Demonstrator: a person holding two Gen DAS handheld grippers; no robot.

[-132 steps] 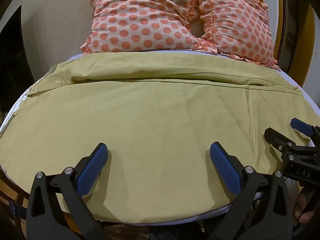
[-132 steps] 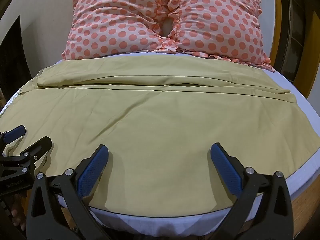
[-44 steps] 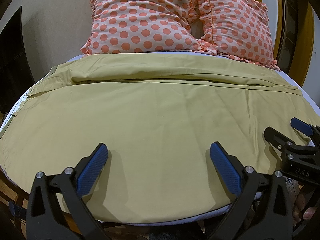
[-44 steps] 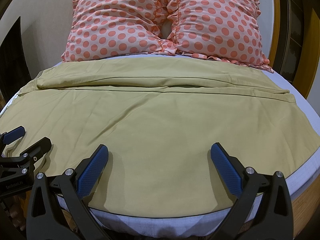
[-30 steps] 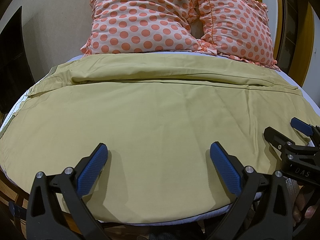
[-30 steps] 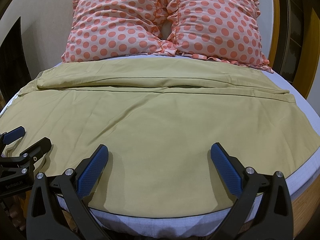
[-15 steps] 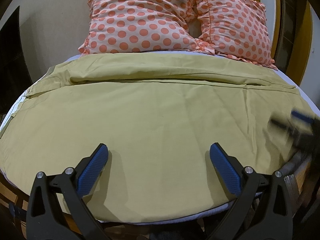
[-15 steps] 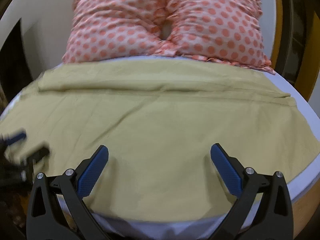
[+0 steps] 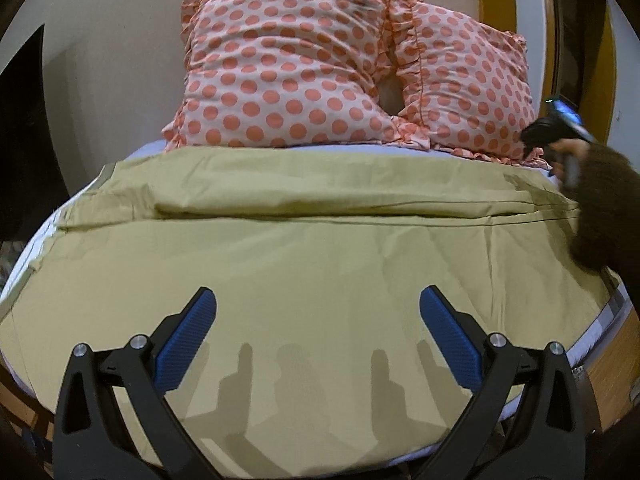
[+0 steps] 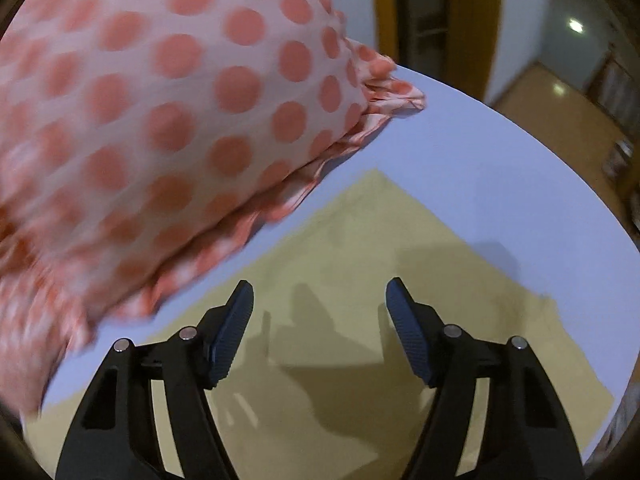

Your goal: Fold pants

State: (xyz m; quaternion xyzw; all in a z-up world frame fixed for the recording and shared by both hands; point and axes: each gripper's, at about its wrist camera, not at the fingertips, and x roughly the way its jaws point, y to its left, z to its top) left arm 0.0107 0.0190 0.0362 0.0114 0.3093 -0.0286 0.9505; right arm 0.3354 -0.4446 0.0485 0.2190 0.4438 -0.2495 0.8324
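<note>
On the left, the left gripper (image 9: pixel 318 334) hangs low over the near part of the bed, its blue-padded fingers (image 9: pixel 186 344) spread wide with nothing between them. Its shadow falls on the cloth just below. The pants (image 9: pixel 304 272) lie flat across the bed, a broad khaki sheet of fabric that covers most of the pale sheet (image 9: pixel 154 146). A long crease or folded edge runs across them towards the far side, and their far edge stops just short of the pillows. Two pink pillows with orange dots (image 9: pixel 288 76) lean side by side against the wall at the head of the bed.

To the right, the person's right hand and dark sleeve reach over the far right edge of the pants, near the right-hand pillow. The right gripper (image 10: pixel 320 324) hovers above the far right corner of the pants (image 10: pixel 400 280), its fingers (image 10: pixel 232 336) partly open and empty; the gap looks narrower than on the left one. That corner lies flat on the sheet (image 10: pixel 500 160), pointing away from the gripper. The dotted pillow (image 10: pixel 160 100) sits just beside it on the left, blurred, with its frill close to the fabric's edge.
</note>
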